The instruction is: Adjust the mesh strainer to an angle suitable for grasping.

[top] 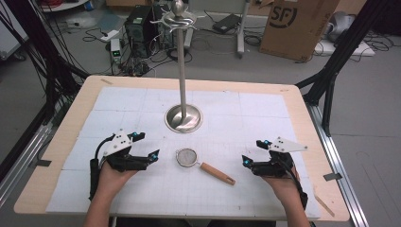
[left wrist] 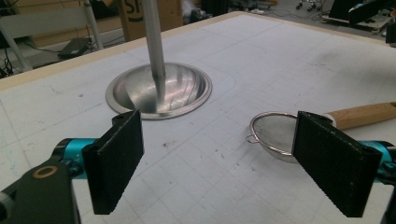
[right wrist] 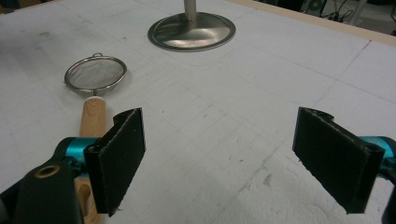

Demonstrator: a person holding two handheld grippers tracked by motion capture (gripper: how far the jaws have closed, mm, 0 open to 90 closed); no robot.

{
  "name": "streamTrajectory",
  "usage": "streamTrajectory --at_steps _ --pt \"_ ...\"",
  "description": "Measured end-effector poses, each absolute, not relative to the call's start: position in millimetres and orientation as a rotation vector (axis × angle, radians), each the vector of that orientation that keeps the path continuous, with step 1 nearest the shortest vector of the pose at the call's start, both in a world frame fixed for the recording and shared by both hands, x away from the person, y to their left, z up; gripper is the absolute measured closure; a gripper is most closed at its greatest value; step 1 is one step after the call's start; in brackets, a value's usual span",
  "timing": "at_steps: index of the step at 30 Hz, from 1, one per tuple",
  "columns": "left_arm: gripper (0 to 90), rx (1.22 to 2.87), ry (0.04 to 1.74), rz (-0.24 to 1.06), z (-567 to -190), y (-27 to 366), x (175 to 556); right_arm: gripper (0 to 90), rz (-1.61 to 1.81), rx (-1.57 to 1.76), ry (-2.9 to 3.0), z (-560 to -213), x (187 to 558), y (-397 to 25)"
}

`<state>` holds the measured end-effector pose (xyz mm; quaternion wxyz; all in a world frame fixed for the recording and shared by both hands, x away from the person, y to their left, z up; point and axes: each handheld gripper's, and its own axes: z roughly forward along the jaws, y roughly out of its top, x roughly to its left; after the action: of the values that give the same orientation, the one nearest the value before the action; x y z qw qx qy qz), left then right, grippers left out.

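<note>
At eight o'clock on the table (top: pixel 302 118), the left gripper (top: pixel 147 145) rests, jaws spread wide and empty. The mesh strainer (top: pixel 188 157) lies at six o'clock, wooden handle (top: pixel 217 173) toward four. The metal stand (top: pixel 183 71) rises at centre, its top cut off in both gripper views. The right gripper (top: pixel 253 151), at four o'clock, is likewise spread, empty.

We see a strainer (top: pixel 187 157) of fine metal mesh in a shiny wire rim, with a smooth pale wooden handle (top: pixel 217 173), lying between our two grippers on a matt white gridded sheet (top: pixel 246 118) scuffed with grey marks. Beyond the strainer from us, the stand (top: pixel 183 116) is brushed metal, its dished base glossy with streaked reflections. The jaws of our left gripper (left wrist: pixel 219 163) and right gripper (right wrist: pixel 219 161) carry matt black, finely rough pads, with glossy teal metal behind them.
</note>
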<state>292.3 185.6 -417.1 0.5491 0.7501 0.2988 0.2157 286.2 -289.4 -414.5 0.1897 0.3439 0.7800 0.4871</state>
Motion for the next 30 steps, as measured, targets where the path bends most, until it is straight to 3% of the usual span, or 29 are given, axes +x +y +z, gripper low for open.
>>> streamTrajectory --at_steps 21,30 --pt "17.5 1.764 0.683 0.508 -413 188 288 17.0 1.337 0.863 2.312 -421 283 -257" --pt "17.5 1.774 0.68 0.498 -414 187 289 28.7 1.259 0.777 2.472 -435 282 -229"
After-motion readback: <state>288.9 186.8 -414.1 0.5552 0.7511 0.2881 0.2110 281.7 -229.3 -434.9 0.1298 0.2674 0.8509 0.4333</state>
